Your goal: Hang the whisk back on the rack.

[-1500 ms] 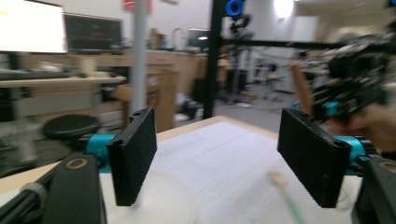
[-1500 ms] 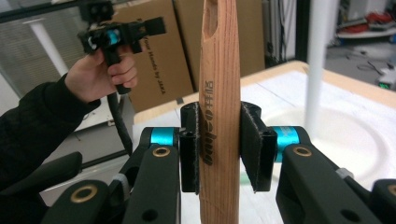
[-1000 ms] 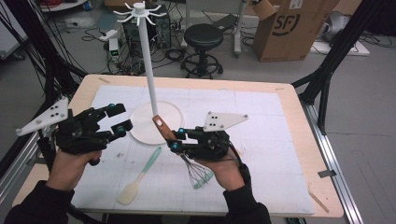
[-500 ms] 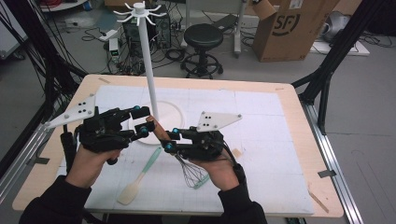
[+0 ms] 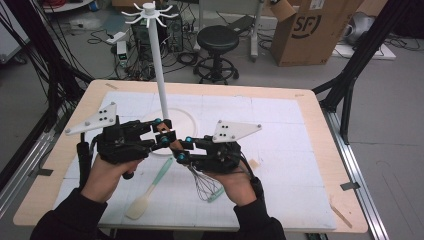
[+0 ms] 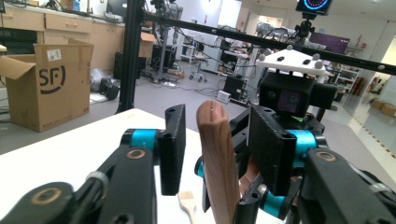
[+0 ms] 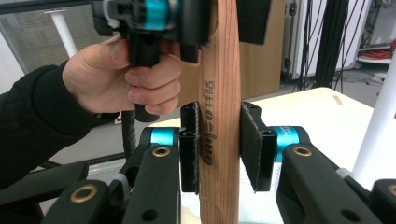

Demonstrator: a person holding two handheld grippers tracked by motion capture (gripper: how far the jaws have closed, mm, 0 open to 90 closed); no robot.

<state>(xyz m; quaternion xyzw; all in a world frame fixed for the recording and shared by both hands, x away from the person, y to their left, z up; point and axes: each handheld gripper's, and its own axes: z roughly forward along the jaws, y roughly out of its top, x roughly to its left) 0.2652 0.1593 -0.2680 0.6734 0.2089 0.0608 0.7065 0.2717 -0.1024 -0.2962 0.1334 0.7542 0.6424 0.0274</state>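
High view: the left gripper (image 5: 159, 131) and the right gripper (image 5: 181, 149) meet near the table (image 5: 310, 125) centre, at six o'clock from the white pole (image 5: 159, 75) of the hook stand. The whisk (image 5: 202, 184) has its wooden handle between them and its wire head at five o'clock from the right gripper, above the mat. A pale green spatula (image 5: 147, 192) lies flat at six o'clock from the left gripper. Left gripper view: the left gripper (image 6: 215, 144) has its jaws spread, with the wooden handle (image 6: 218, 163) upright between them, a gap on either side. Right gripper view: the right gripper (image 7: 218, 147) has its jaws clenched on the wooden handle (image 7: 219, 93); at twelve o'clock the left gripper (image 7: 219, 18) flanks the handle's upper end.
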